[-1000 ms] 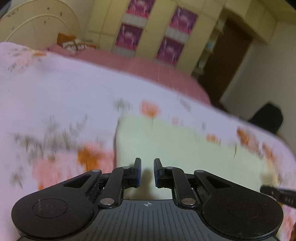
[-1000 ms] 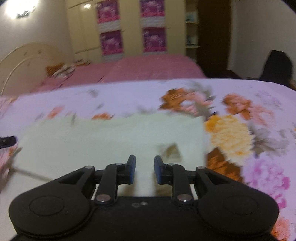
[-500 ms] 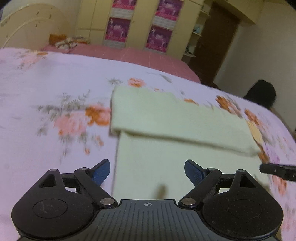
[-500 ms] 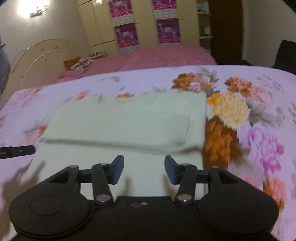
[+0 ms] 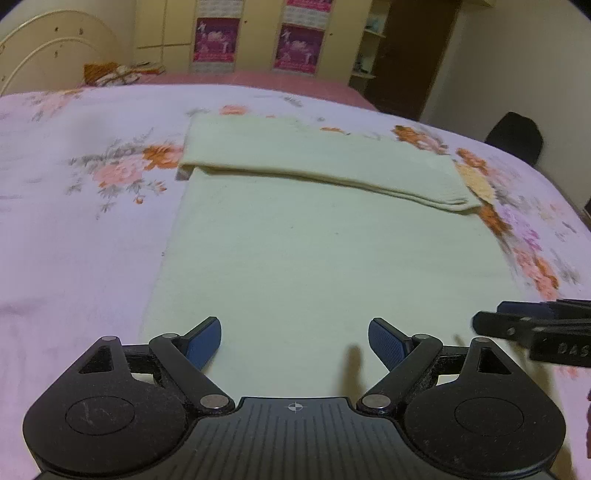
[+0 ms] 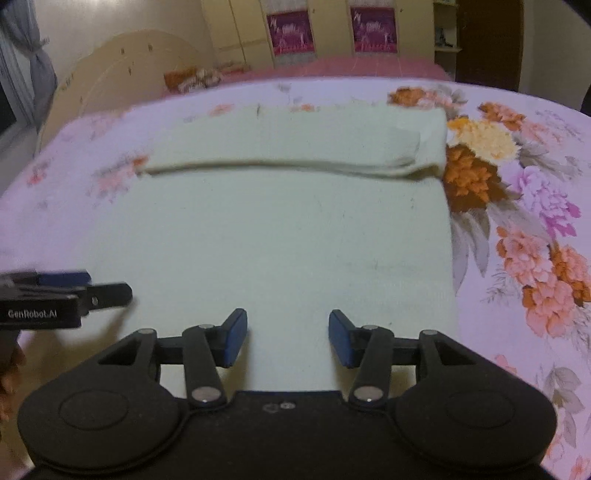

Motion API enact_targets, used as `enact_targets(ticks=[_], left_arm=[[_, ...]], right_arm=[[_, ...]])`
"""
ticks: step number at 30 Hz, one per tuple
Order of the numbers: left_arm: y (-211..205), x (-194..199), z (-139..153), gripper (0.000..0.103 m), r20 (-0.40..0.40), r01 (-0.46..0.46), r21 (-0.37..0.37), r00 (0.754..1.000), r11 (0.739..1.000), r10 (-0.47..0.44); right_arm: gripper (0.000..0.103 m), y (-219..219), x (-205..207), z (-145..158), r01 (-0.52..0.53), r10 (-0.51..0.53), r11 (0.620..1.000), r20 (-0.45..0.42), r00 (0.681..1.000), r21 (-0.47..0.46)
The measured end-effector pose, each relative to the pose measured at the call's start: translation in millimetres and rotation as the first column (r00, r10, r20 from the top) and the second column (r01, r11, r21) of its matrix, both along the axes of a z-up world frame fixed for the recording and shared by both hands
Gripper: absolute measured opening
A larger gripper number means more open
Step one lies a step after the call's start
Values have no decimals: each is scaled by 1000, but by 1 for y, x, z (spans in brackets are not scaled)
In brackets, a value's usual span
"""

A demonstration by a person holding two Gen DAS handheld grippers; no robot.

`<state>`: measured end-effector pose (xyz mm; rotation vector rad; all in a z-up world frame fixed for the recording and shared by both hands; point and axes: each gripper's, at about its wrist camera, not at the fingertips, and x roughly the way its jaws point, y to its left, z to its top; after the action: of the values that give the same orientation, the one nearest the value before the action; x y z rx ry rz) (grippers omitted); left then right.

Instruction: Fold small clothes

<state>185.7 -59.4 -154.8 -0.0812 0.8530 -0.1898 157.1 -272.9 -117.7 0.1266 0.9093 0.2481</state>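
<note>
Left tool (image 5: pixel 294 341) and right tool (image 6: pixel 288 338) held low over near edge of cloth (image 5: pixel 317 258), jaws apart, nothing gripped. Cloth laid on floral bed (image 5: pixel 74 221), far part folded over. Wardrobe (image 5: pixel 258 33) behind.

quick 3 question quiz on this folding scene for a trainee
1. True or false: the left gripper is holding the pale green cloth.
2. Which part of the cloth is folded over: a) near edge b) far edge c) right side?
3. What lies under the cloth?

Key:
1. False; the fingers are spread, as on the right gripper.
2. b, the far fold.
3. A floral bedspread.
</note>
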Motion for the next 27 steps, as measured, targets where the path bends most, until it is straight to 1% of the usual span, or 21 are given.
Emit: enact_targets(ticks=[2, 3, 4, 5, 6, 7, 8, 9, 10, 11, 13, 14, 16, 18, 20, 22, 23, 25, 27], left_arm=[[-4, -6, -6, 86, -24, 22, 5, 999, 1000, -22], [-7, -8, -14, 86, -46, 35, 18, 998, 999, -34], [-9, -10, -19, 87, -25, 54, 47, 998, 997, -53], [-14, -16, -22, 87, 5, 89, 102, 996, 991, -90], [-17, -19, -23, 87, 14, 111, 132, 993, 985, -114], [-18, -22, -23, 93, 17, 120, 141, 992, 983, -123], [-16, -24, -22, 96, 9, 120, 129, 992, 984, -122], [-14, -25, -23, 100, 2, 114, 121, 993, 986, -115], [-13, -26, -24, 100, 5, 101, 132, 995, 986, -103], [-13, -29, -25, 100, 15, 97, 141, 995, 985, -101], [-9, -32, -25, 101, 35, 90, 122, 995, 989, -94], [-8, -33, -25, 101, 39, 84, 117, 995, 990, -89], [-8, -34, -26, 103, 42, 73, 133, 996, 988, -79], [-8, -34, -25, 103, 27, 67, 144, 997, 987, -72], [-8, -34, -23, 103, -4, 57, 139, 998, 989, -57], [-8, -35, -21, 103, -35, 46, 141, 999, 989, -42], [-8, -37, -21, 103, -47, 54, 142, 998, 988, -48], [-8, -41, -20, 103, -67, 98, 146, 994, 984, -89], [-7, -47, -18, 103, -77, 102, 149, 993, 984, -91]], right_arm=[[59, 5, -9, 0, -4, 4, 1000, 1, 1000, -17], [60, 8, -13, -3, -11, 11, 1000, -6, 1000, -21], [60, 12, -18, -7, -17, 16, 999, -18, 1000, -35], [63, 18, -23, -15, -18, 16, 998, -29, 999, -67], [63, 22, -27, -19, -20, 18, 994, -15, 1000, -104], [67, 28, -33, -21, -22, 24, 989, 12, 1000, -148], [76, 34, -37, -22, -13, 16, 984, 14, 1000, -178], [85, 36, -39, -22, 4, -2, 983, 7, 1000, -186], [102, 39, -39, -25, 12, -16, 984, -19, 1000, -175], [103, 43, -41, -28, 19, -23, 983, -24, 999, -181], [103, 49, -45, -29, 27, -29, 978, -5, 1000, -208], [102, 49, -46, -29, 40, -41, 979, -4, 999, -201], [102, 48, -50, -29, 71, -72, 981, 1, 997, -183], [102, 51, -50, -28, 72, -76, 976, -16, 997, -205], [102, 53, -50, -26, 67, -76, 975, -37, 996, -214], [102, 53, -56, -24, 95, -104, 974, -35, 994, -206], [102, 53, -61, -24, 118, -125, 973, -26, 992, -197], [102, 52, -72, -23, 144, -150, 974, -26, 988, -173], [102, 54, -80, -20, 127, -134, 978, -33, 990, -166]])
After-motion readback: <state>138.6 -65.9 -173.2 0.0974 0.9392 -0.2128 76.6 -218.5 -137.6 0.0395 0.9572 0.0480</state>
